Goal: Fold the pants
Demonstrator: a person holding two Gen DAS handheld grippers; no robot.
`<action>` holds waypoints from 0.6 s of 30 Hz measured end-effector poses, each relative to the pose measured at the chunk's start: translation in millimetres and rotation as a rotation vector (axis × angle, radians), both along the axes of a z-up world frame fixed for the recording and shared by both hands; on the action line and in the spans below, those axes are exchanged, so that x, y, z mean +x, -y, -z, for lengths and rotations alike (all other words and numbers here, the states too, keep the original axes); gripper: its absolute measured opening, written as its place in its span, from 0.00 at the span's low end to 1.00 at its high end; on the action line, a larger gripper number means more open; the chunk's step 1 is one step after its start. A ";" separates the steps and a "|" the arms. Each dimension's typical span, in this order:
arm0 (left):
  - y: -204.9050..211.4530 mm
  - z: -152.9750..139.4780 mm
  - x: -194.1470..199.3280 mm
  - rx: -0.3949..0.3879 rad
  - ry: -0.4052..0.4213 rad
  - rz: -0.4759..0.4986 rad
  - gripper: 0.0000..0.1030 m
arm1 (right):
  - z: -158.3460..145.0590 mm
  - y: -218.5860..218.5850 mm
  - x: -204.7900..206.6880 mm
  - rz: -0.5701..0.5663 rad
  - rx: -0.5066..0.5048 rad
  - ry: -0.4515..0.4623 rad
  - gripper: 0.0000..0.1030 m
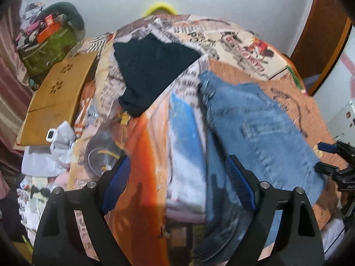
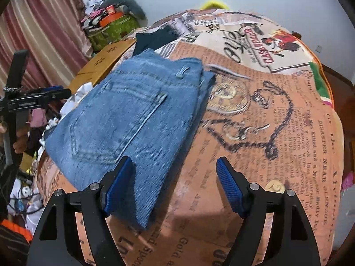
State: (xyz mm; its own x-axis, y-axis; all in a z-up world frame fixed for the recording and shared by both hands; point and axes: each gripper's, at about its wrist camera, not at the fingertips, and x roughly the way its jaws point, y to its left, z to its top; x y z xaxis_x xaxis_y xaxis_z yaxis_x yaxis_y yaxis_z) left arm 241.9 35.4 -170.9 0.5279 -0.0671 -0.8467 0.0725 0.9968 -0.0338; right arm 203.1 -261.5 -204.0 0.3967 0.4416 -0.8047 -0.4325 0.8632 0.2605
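L gripper (image 1: pixel 177 184) angled steeply down, jaws wide apart, blue pads (image 1: pixel 117 181) bare, nothing pinched btwn them. R gripper (image 2: pixel 175 184) also tilted steeply down, jaws spread wide w/ nothing clamped; its left pad (image 2: pixel 118 186) sits over denim, not pressing it. In the R wrist view, the L gripper shows at far left, fingers of a hand (image 2: pixel 18 136) wrapped round its handle
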 end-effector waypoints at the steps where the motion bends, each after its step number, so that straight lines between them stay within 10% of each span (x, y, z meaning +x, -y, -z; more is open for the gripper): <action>1: 2.9 -3.6 3.9 -0.006 0.005 0.006 0.87 | -2.2 1.6 3.0 0.008 0.009 0.006 0.73; 8: 28.5 -3.4 44.5 -0.033 -0.027 0.060 0.95 | -18.0 3.4 32.2 0.063 0.118 0.042 0.83; 18: 41.9 53.3 92.0 -0.149 -0.258 0.100 0.95 | 47.7 -13.0 86.8 0.047 0.225 -0.216 0.83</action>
State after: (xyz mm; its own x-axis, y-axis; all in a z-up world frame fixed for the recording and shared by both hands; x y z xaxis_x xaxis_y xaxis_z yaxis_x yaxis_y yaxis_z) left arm 333.8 -6.5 -224.2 0.2813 -0.2416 -0.9287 0.1397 0.9678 -0.2094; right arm 289.9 -248.5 -251.7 0.2518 0.6035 -0.7566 -0.3074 0.7912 0.5287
